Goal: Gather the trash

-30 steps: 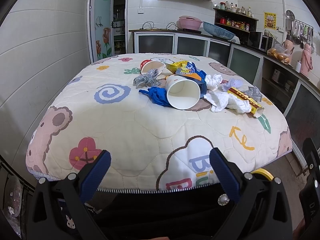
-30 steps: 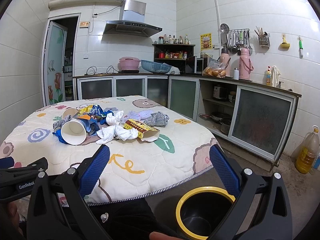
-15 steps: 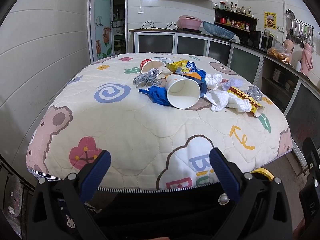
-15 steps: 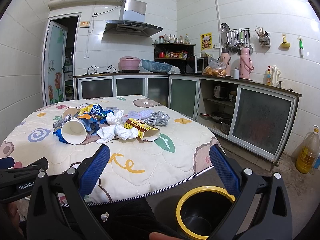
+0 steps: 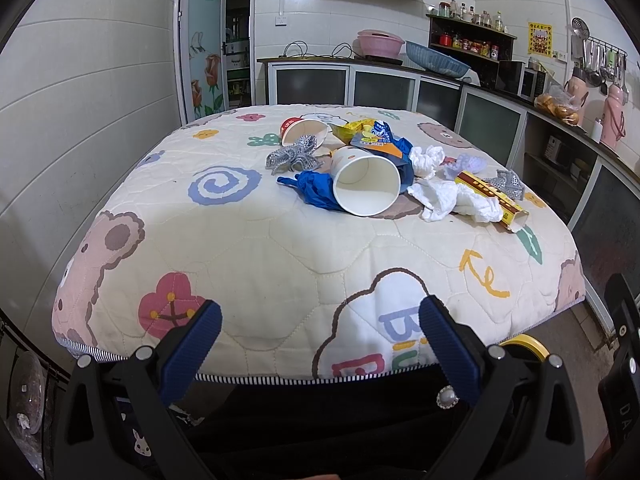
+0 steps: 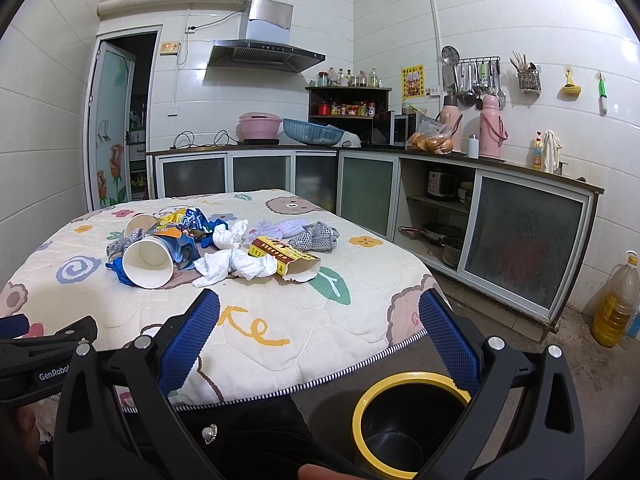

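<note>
Clearly featherweight stuff, heaped mid-desk (image 5: 240, 248): silvery mesh scrap (image 5: 294, 157) and blue plastic wrap (image 5: 316, 190) are limp, so pinch a bunched fold; the tipped paper cup (image 5: 366, 184) crushes easily, take its rim; crumpled tissues (image 5: 456, 200) squash; the carton (image 5: 490, 196) is stiff along its edges. Left tool (image 5: 318, 338) and right tool (image 6: 320, 320) gape wide, empty, well short of the heap.

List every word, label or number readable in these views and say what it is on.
"GenRobo", cut off at the frame edge: on the left hand-held gripper body, seen in the right wrist view.
"DA", cut off: on the black gripper body at the right edge of the left wrist view.
"B", with partly hidden letters below: on the quilted table cover.
Unreadable: yellow and red carton, snack wrapper, yellow wall poster.
</note>
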The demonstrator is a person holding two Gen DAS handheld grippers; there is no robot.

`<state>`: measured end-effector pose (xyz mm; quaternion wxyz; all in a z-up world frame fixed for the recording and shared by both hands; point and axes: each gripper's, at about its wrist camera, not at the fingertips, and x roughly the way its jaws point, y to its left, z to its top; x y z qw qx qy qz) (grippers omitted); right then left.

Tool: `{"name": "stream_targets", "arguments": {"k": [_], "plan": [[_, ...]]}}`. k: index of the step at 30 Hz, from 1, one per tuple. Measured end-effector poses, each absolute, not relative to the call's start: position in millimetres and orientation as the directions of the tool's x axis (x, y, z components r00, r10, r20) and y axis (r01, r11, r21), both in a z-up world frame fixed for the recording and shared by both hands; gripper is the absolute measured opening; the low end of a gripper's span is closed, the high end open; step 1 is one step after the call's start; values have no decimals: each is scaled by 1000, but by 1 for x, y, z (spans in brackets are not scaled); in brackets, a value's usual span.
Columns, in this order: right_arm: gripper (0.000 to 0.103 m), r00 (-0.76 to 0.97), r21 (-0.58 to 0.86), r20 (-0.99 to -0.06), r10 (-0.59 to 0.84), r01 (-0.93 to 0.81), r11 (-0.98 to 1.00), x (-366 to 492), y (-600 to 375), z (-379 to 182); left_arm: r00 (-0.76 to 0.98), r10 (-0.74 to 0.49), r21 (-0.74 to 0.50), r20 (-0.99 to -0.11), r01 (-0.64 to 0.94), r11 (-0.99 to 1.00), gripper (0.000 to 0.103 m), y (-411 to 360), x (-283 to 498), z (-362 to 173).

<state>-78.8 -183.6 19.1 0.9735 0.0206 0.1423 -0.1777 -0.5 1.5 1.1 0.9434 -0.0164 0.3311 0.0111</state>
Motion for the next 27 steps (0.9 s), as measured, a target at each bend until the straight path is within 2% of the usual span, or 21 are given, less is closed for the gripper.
{"name": "stream_targets", "arguments": {"k": [17, 23, 27], "plan": [[96, 893, 6, -301, -335, 353, 936, -72, -185, 12, 774, 14, -25, -634, -39, 999, 95, 2, 1, -5], [96, 886, 33, -331, -325, 355, 934, -71, -192, 16, 765, 16, -21, -644, -39, 999, 95, 2, 5, -8], [96, 873, 68, -383, -303, 354, 933, -60, -203, 14, 761, 20, -22, -648, -44, 999, 95, 6, 13, -6]]}}
